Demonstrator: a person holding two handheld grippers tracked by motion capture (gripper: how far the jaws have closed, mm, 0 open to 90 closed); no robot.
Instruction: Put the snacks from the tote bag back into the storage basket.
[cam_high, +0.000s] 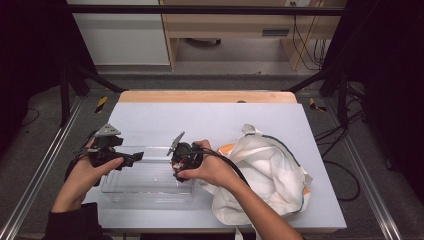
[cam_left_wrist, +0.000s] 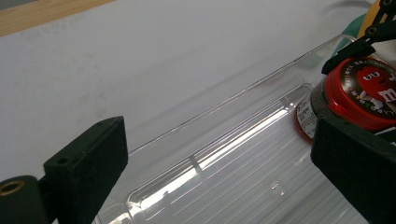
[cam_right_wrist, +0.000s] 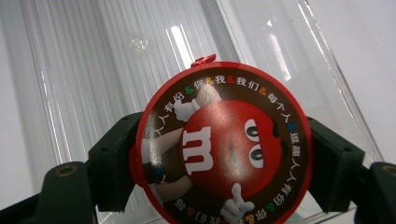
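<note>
A clear plastic tray (cam_high: 145, 181) lies on the white table (cam_high: 200, 120) at the front left. My right gripper (cam_high: 182, 161) hangs over the tray's right end, shut on a round candy container with a red lid (cam_right_wrist: 224, 154); its black jaws press the lid from both sides. The lid bears a red cartoon figure with a white "m". In the left gripper view the container (cam_left_wrist: 364, 93) hangs just above the tray floor (cam_left_wrist: 243, 135). My left gripper (cam_high: 131, 158) reaches over the tray's left end. It stands open (cam_left_wrist: 219, 149), with the tray's far rim running between its jaws.
A crumpled white cloth bag (cam_high: 270, 170) with green trim lies right of the tray, an orange object (cam_high: 226, 148) showing at its left edge. A wooden strip (cam_high: 200, 96) runs along the table's far edge. Black frame posts stand at both sides.
</note>
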